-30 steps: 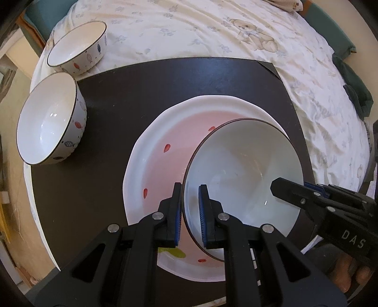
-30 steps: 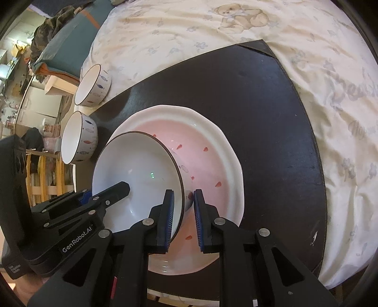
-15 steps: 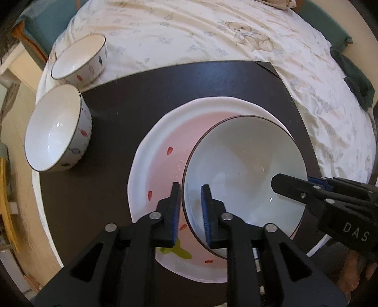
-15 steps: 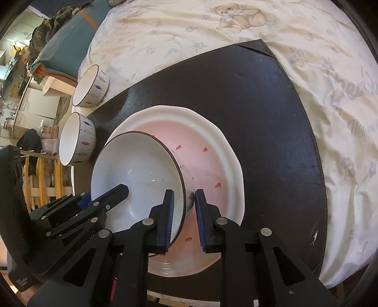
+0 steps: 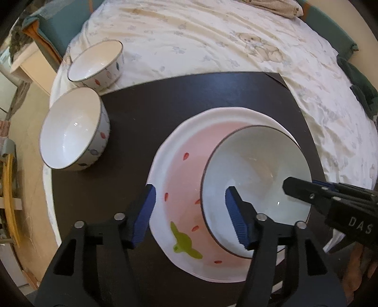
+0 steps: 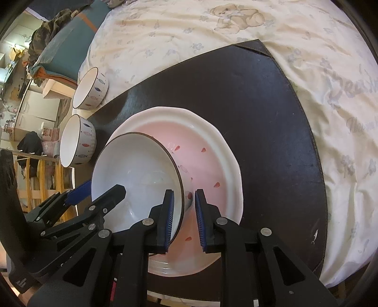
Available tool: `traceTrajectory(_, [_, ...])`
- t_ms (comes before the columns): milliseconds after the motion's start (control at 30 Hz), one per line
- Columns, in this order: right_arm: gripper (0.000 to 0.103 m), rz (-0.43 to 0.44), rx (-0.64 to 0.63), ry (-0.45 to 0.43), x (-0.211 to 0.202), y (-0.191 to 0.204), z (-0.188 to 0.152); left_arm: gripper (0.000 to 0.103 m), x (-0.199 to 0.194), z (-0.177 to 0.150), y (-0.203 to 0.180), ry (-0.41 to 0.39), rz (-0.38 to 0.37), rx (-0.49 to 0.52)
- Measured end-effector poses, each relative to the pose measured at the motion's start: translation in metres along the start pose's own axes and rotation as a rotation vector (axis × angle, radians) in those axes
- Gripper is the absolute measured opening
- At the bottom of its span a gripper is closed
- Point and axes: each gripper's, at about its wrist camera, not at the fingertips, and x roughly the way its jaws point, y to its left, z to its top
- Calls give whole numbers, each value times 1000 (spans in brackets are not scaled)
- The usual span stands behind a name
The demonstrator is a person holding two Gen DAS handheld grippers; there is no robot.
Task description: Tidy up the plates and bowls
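Observation:
A white bowl with a dark rim (image 5: pixel 255 174) (image 6: pixel 137 174) rests tilted inside a large pink-and-white plate (image 5: pixel 184 179) (image 6: pixel 212 151) on a dark mat (image 5: pixel 151 113). My left gripper (image 5: pixel 189 207) is open, its fingers astride the bowl's near rim and apart from it. My right gripper (image 6: pixel 184 210) is partly open around the bowl's opposite rim, with gaps on both sides. Two more white bowls with fish patterns stand at the mat's left edge, one nearer (image 5: pixel 70 127) (image 6: pixel 75 139) and one farther (image 5: pixel 96 63) (image 6: pixel 89 87).
The mat lies on a cream tablecloth with a bear print (image 6: pixel 236 14). Teal chair cushions (image 5: pixel 59 26) ring the table's far side. A wooden rack (image 6: pixel 35 179) and shelves stand past the table's left edge.
My left gripper has opened wide and let go of the bowl's rim. My right gripper has loosened a little. The bowl has stayed in the plate.

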Motion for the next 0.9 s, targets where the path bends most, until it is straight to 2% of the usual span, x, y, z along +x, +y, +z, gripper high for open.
traceTrajectory(167, [22,-8,-5,-32,-8,1,0,60,-9,-2,-1,-31,38,27])
traceTrajectory(333, [22,-21,-17,-57,-15,3,-1,61,-23,-4,4,-80,25,7])
traceTrajectory(500, [22,-44,-27,-81,-21,6,-2,75,-27,-5,11,-89,10,-22])
traceTrajectory(567, [24,-47,-23,-86,-22,6,-3,76,-27,-5,10,-75,-23,-9])
traceTrajectory(600, [33,-51,-22,-89,-22,6,-3,76,-28,-5,9,-66,-45,1])
traceTrajectory(633, [60,-48,-20,-93,-23,7,-3,76,-30,-5,9,-69,-54,2])
traceTrajectory(700, [80,-37,-11,-121,-28,7,-4,76,-36,-6,11,-91,-52,-10])
traceTrajectory(900, [80,-31,-20,-156,-37,13,-5,76,-41,-6,19,-114,2,-38])
